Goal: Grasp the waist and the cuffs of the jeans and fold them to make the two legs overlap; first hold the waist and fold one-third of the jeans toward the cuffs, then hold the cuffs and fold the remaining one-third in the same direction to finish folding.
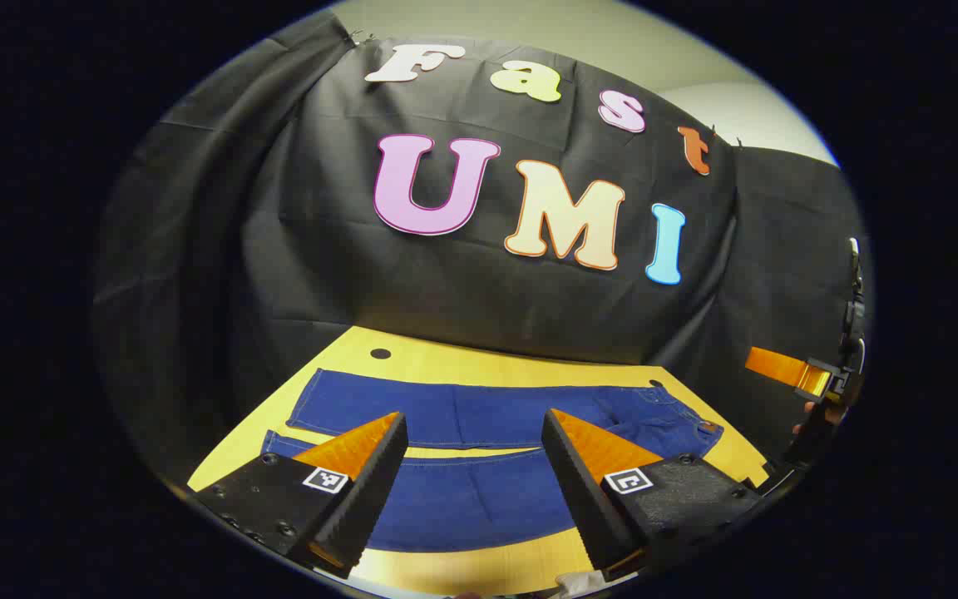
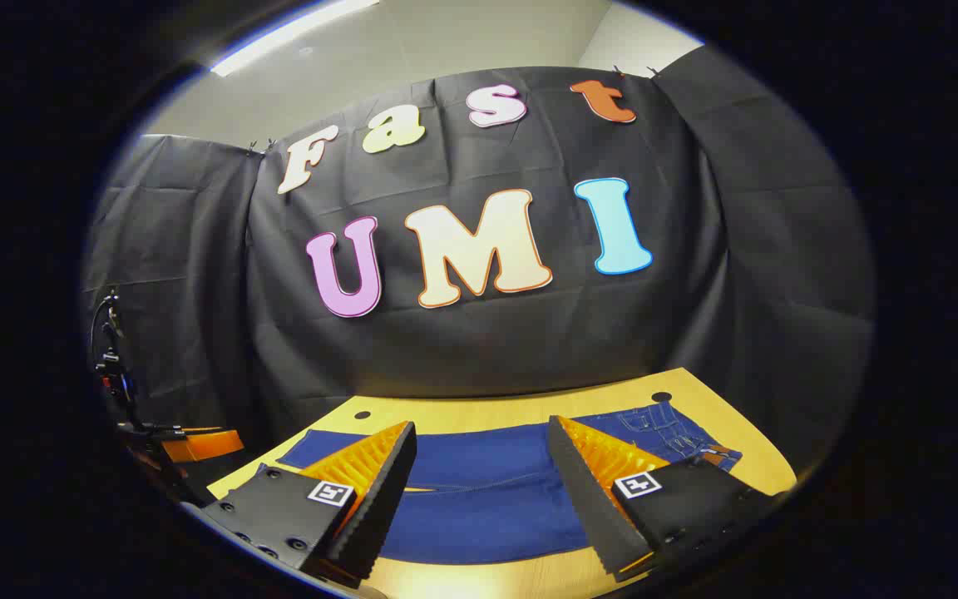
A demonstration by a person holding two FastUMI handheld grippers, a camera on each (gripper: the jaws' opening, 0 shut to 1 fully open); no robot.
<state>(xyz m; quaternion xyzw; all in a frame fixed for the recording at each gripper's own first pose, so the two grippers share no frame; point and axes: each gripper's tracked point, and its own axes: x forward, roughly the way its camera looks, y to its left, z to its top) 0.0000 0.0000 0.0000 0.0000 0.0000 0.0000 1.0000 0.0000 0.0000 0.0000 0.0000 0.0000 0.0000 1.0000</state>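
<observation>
Dark blue jeans (image 1: 471,499) lie flat on the yellow table (image 1: 446,358), the two legs spread slightly apart with a strip of table between them. The waist (image 1: 678,416) is at the right and the cuffs (image 1: 296,420) at the left. My left gripper (image 1: 472,416) hovers open above the near leg, holding nothing. In the right gripper view the jeans (image 2: 479,499) stretch across the table (image 2: 487,413), waist (image 2: 683,437) to the right. My right gripper (image 2: 483,424) is open above the legs and holds nothing.
The right gripper (image 1: 812,378), held by a hand, shows at the far right edge of the left gripper view. The left gripper (image 2: 196,445) shows at the far left of the right gripper view. Small round holes (image 1: 380,353) (image 2: 661,397) mark the table's back. Black cloth walls enclose the table.
</observation>
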